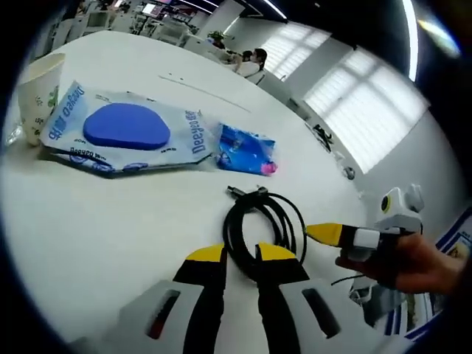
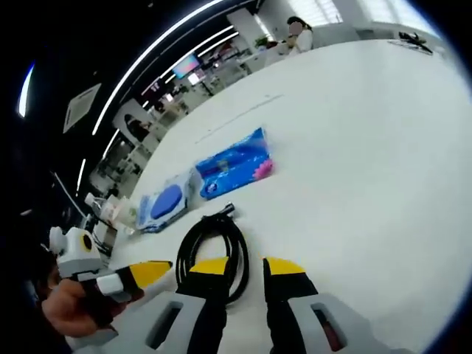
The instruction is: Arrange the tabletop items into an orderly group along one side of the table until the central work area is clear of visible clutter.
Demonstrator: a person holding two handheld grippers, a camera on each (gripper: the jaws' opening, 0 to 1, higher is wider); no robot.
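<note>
The coiled black cable (image 1: 262, 225) lies on the white table (image 1: 110, 236), its near loop between the parted jaws of the left claw (image 1: 240, 254), not yet pinched. Judgement: close on one strand, then carry it toward the wipes pack (image 1: 125, 133).

Right claw (image 2: 247, 267): spread, empty, just beside the cable. Beyond the cable lie a blue packet (image 1: 247, 150) and a paper cup (image 1: 37, 92); the path looks unobstructed.

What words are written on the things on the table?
"Deeyeo": blue letters on the flat white wipes pack with the blue oval lid, readable in the left gripper view.
Small blue foil packet: print too blurred to read.
White paper cup: green marks, unreadable.
</note>
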